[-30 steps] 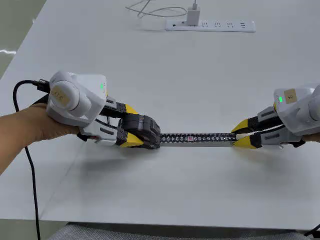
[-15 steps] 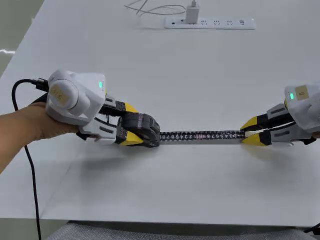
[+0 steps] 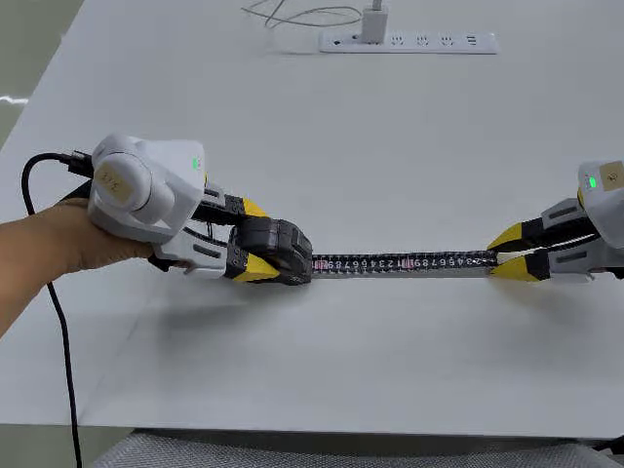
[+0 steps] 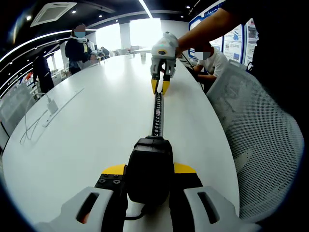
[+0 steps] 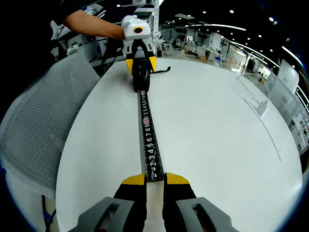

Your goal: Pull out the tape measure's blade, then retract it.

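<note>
The left gripper [image 3: 261,244] is clamped on the tape measure case [image 3: 278,251], with one yellow-tipped jaw on each side of the black housing. The case rests on the white table [image 3: 341,146]. The blade [image 3: 405,263] extends from the case toward the person's right and runs low along the table surface with its printed numerals facing up. The right gripper [image 3: 509,253] is closed on the blade's free end (the end hook is hidden between the jaws). In the right gripper view, the blade leads straight from the jaw tips to the case. The two grippers are well apart. A white power strip [image 3: 409,42] lies near the table's far edge. A black cable [image 3: 44,244] trails from the left gripper toward the near edge
</note>
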Tool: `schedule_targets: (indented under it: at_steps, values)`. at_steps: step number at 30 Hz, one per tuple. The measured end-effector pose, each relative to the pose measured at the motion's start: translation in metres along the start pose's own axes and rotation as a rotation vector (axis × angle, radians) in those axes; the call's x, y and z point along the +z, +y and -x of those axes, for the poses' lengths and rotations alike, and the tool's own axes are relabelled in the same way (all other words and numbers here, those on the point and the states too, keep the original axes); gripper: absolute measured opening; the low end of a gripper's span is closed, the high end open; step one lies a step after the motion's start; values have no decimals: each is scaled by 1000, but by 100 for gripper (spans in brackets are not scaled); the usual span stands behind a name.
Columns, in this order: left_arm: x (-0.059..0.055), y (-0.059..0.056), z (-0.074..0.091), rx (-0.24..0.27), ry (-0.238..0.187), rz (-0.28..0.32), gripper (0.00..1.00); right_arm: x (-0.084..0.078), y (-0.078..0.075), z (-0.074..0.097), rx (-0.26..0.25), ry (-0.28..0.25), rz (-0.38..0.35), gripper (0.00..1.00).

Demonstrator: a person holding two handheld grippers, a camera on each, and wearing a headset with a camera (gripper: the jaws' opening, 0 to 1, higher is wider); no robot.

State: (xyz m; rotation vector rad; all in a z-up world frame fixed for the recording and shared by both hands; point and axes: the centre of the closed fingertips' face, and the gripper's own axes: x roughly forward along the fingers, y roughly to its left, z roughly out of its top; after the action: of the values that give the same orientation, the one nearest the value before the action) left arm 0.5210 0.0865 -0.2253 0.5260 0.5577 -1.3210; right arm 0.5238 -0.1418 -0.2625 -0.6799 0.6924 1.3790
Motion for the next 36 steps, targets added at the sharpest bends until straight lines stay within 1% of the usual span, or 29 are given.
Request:
schedule_targets:
  at_steps: [11, 16, 20, 31, 36]
  values:
    - [0, 0, 0, 1, 1, 0, 27, -12, -2, 10, -10, 14, -12, 7]
    - [0, -1, 0, 1, 1, 0, 27, -12, -2, 11, -9, 15, -13, 7]
    - [0, -1, 0, 3, 1, 0, 27, -16, -2, 15, -10, 20, -19, 7]
    - [0, 0, 0, 4, -4, 3, 27, -16, -3, 15, -12, 18, -25, 8]
    - [0, 0, 0, 2, -3, 1, 27, -15, -4, 14, -11, 27, -23, 9]
